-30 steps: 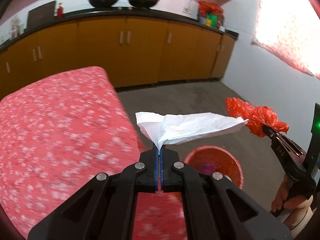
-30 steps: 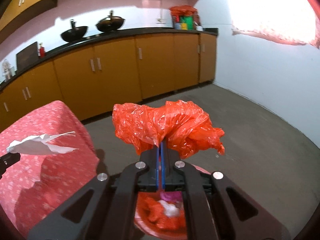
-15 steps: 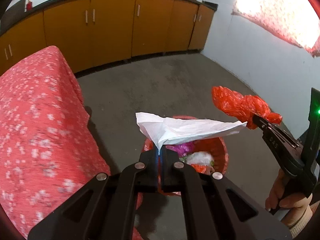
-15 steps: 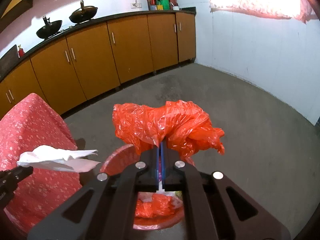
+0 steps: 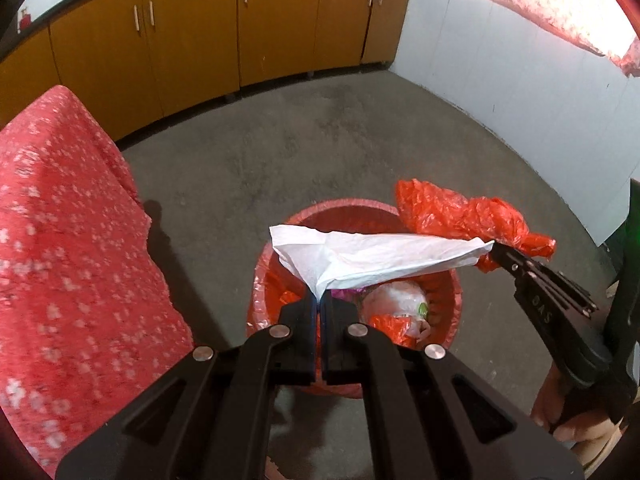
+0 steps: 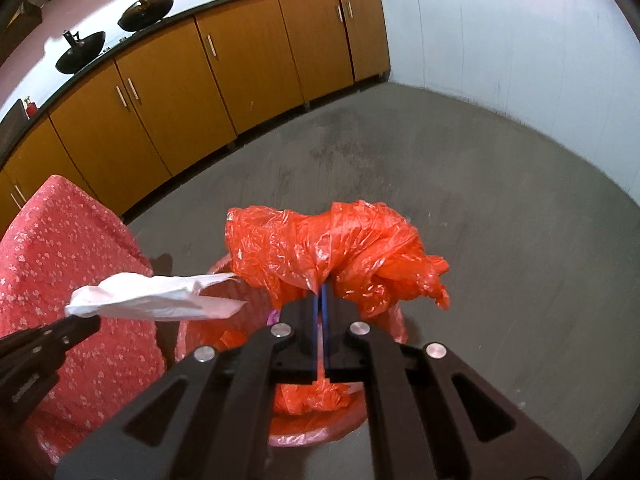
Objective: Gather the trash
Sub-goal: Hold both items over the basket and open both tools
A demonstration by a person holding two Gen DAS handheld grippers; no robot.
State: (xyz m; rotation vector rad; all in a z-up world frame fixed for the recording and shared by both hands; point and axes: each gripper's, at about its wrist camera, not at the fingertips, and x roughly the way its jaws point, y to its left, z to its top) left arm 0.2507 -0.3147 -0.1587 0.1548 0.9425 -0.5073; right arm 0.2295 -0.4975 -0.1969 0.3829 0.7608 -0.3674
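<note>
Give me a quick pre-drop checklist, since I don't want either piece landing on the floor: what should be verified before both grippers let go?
1. Left gripper shut on the white tissue: ok.
2. Right gripper shut on the orange plastic bag: ok.
3. Tissue above the red bin: ok.
4. Orange plastic bag fully above the bin's opening: cannot tell.
5. Room left in the bin, which already holds trash: ok.
6. Tissue clear of the red tablecloth: ok.
</note>
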